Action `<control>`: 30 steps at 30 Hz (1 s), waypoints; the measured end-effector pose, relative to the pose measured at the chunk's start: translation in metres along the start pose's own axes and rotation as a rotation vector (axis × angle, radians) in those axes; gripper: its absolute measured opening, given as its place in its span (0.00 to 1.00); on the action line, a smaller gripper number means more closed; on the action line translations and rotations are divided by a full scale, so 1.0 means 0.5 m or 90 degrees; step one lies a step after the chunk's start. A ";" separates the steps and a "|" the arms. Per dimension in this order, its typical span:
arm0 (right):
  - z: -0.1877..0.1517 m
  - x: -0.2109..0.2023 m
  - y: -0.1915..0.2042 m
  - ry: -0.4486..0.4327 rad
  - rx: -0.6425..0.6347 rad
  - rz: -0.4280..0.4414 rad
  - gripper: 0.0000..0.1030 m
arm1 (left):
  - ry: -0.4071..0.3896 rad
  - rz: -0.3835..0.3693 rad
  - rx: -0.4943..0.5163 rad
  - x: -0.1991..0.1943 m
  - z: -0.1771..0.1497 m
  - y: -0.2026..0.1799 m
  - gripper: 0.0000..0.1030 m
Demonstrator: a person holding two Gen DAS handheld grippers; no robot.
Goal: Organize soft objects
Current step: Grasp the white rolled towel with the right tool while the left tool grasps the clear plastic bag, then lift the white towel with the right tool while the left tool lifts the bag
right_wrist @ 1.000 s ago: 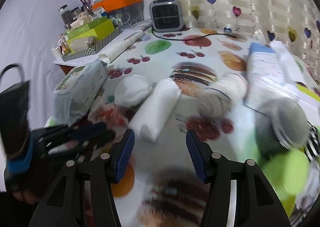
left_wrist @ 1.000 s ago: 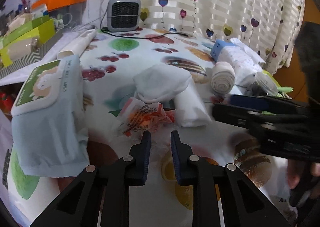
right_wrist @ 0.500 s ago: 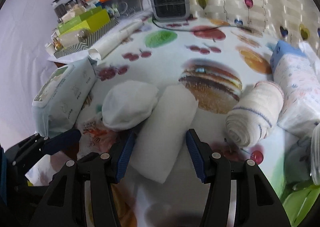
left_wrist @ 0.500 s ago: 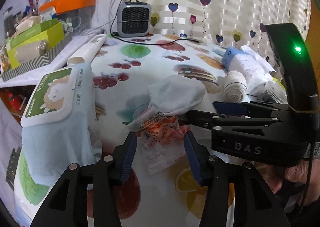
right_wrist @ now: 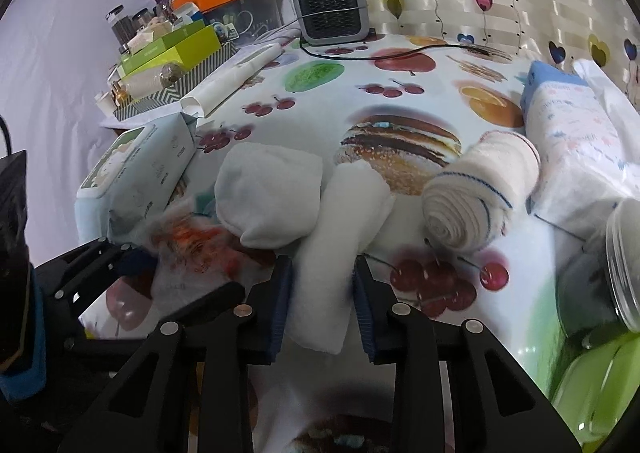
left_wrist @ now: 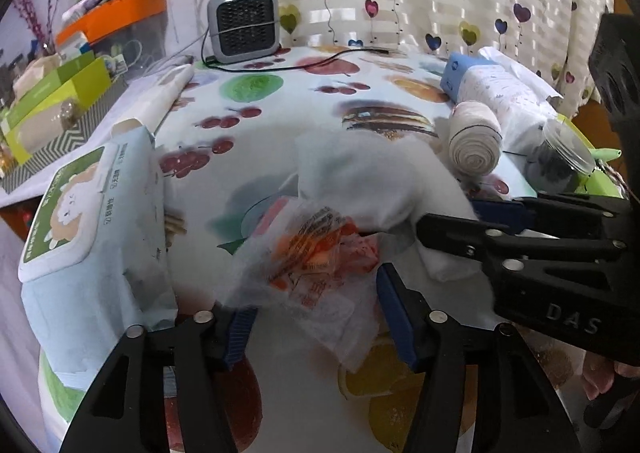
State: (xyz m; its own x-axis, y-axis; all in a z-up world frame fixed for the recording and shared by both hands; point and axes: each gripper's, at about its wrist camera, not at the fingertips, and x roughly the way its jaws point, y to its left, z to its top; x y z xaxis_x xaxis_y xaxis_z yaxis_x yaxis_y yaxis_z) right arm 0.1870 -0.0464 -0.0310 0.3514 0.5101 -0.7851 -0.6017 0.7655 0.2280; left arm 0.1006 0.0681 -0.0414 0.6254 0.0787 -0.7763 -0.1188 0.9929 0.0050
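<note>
White folded cloth (right_wrist: 340,253) sits pinched in the right tool (right_wrist: 322,303), jaws just closing; left tool (left_wrist: 316,319) has just spread around the crinkly packet (left_wrist: 316,257) and could snag it

A glossy printed plastic cloth (right_wrist: 400,65) covers the desk and reflects light. A folded white towel (right_wrist: 340,253) looks soft, matt and fleecy. Beside it, a rolled cream bandage (right_wrist: 476,197) shows a ribbed, woven texture. The crinkled wrapper (left_wrist: 316,253) is thin, shiny, translucent plastic. The wet-wipe pack (left_wrist: 88,237) has smooth film with a hard plastic lid. Each tool (right_wrist: 320,293) is matt black plastic with ridged blue pads and small metal pins.
</note>
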 end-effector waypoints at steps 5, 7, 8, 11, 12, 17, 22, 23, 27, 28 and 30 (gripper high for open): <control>-0.017 -0.017 -0.011 -0.003 0.013 0.000 0.30 | -0.006 -0.020 0.007 -0.007 -0.003 -0.009 0.20; -0.024 -0.024 -0.012 -0.004 0.015 -0.001 0.30 | -0.004 -0.031 0.005 -0.010 -0.006 -0.013 0.19; -0.028 -0.028 -0.013 -0.005 0.017 -0.001 0.29 | -0.004 -0.039 0.003 -0.012 -0.009 -0.014 0.18; -0.041 -0.043 -0.017 -0.009 0.022 -0.001 0.28 | -0.004 -0.065 -0.009 -0.021 -0.016 -0.015 0.17; -0.047 -0.051 -0.019 -0.012 0.025 0.000 0.28 | -0.006 -0.072 -0.013 -0.026 -0.019 -0.015 0.17; -0.064 -0.084 -0.022 -0.027 0.032 0.000 0.28 | -0.033 -0.090 -0.026 -0.065 -0.027 -0.012 0.16; -0.077 -0.126 -0.011 -0.054 0.030 0.003 0.28 | -0.066 -0.103 -0.030 -0.111 -0.023 -0.018 0.16; -0.078 -0.134 -0.009 -0.058 0.029 0.004 0.28 | -0.071 -0.106 -0.030 -0.119 -0.022 -0.021 0.16; -0.086 -0.168 0.000 -0.080 0.023 0.005 0.28 | -0.085 -0.113 -0.026 -0.145 -0.022 -0.037 0.16; -0.088 -0.174 0.001 -0.084 0.023 0.004 0.28 | -0.088 -0.114 -0.024 -0.152 -0.022 -0.042 0.16; -0.093 -0.191 0.000 -0.093 0.025 0.004 0.28 | -0.095 -0.118 -0.023 -0.162 -0.021 -0.049 0.16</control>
State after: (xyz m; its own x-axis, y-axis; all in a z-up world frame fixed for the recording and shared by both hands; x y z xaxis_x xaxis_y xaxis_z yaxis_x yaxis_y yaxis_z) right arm 0.1204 -0.1132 0.0172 0.4506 0.5644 -0.6917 -0.5771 0.7753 0.2566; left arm 0.0446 0.0364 0.0149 0.7454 -0.0902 -0.6605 -0.0169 0.9879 -0.1540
